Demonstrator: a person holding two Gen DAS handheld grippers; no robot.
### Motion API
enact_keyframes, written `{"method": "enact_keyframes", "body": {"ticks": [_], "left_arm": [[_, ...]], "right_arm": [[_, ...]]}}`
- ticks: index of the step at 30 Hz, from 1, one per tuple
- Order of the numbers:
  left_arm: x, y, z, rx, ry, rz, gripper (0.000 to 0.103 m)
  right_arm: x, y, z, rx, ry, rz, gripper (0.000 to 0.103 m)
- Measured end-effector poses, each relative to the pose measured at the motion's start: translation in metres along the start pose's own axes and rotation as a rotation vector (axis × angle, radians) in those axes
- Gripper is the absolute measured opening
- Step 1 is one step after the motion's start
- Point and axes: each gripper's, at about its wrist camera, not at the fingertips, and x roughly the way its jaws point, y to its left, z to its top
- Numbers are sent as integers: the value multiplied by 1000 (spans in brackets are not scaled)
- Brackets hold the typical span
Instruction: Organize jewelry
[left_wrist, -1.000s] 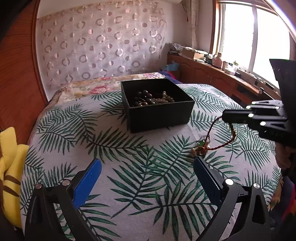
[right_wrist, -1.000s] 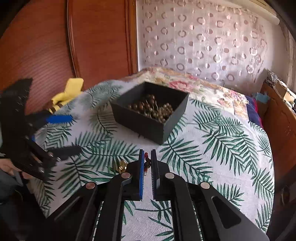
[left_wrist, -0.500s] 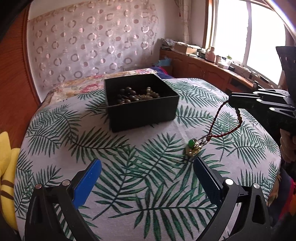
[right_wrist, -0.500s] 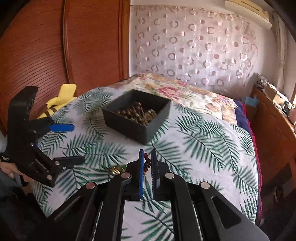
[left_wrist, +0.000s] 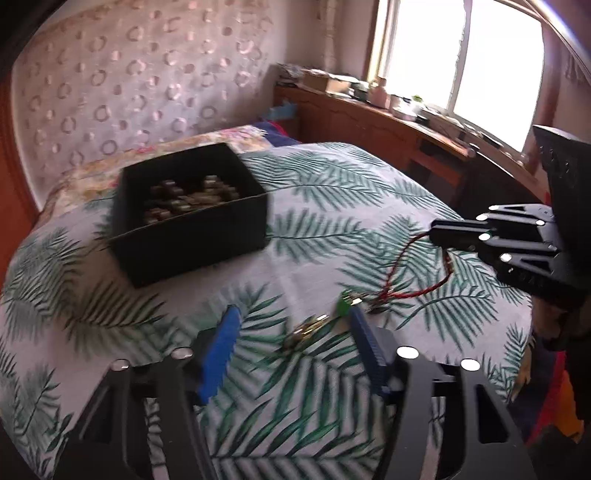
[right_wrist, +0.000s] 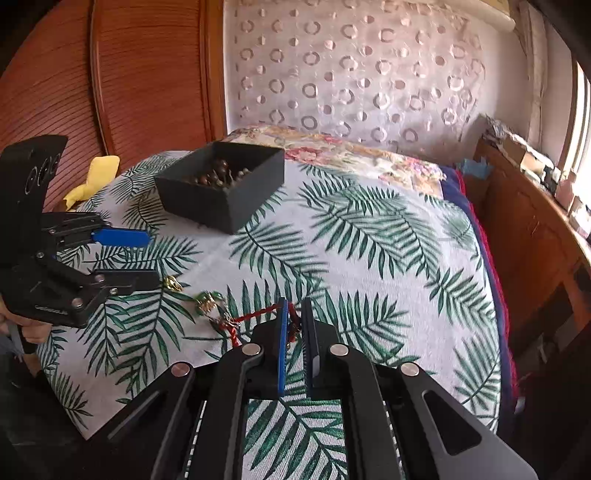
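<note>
A red cord necklace (left_wrist: 402, 280) with a green and gold pendant (left_wrist: 345, 304) hangs from my right gripper (left_wrist: 434, 232), which is shut on the cord (right_wrist: 291, 325). The pendant (right_wrist: 208, 300) hangs low, at or just above the leaf-print cloth. A small gold piece (left_wrist: 308, 328) lies on the cloth between the fingers of my open, empty left gripper (left_wrist: 291, 328); it also shows in the right wrist view (right_wrist: 172, 283). A black box (left_wrist: 192, 212) holding bead jewelry stands farther back on the cloth (right_wrist: 225, 188).
The leaf-print cloth (right_wrist: 369, 236) covers a rounded surface that drops off at its edges. A wooden panel (right_wrist: 129, 74) stands behind on the left, a wooden counter (left_wrist: 388, 125) with clutter on the right under a window. A yellow item (right_wrist: 92, 177) lies by the panel.
My right gripper has lowered the necklace, so the pendant has come down to the cloth. My left gripper has narrowed its opening and moved in around the gold piece. The left view is blurred by motion.
</note>
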Motion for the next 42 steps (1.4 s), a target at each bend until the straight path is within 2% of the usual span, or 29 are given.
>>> {"method": "enact_keyframes", "body": {"ticks": [2, 5, 9, 11, 12, 19, 28, 42], "left_arm": [[9, -7, 3, 15, 25, -23, 37], [20, -14, 6, 35, 53, -48, 32], [27, -20, 6, 55, 67, -56, 29], [31, -21, 5, 56, 80, -62, 21], [34, -21, 4, 57, 87, -69, 20], [30, -23, 3, 62, 79, -88, 9], [-6, -13, 12, 23, -19, -87, 9], [-58, -3, 28, -35, -170, -136, 8]], "right_arm": [[3, -2, -3, 12, 2, 6, 8], [6, -2, -5, 24, -1, 18, 8], [5, -3, -5, 31, -10, 28, 8], [5, -2, -5, 31, -17, 36, 8], [5, -1, -5, 32, -19, 37, 8], [-2, 3, 0, 30, -48, 59, 8], [-24, 20, 22, -30, -111, 71, 8], [17, 43, 20, -55, -13, 77, 8]]}}
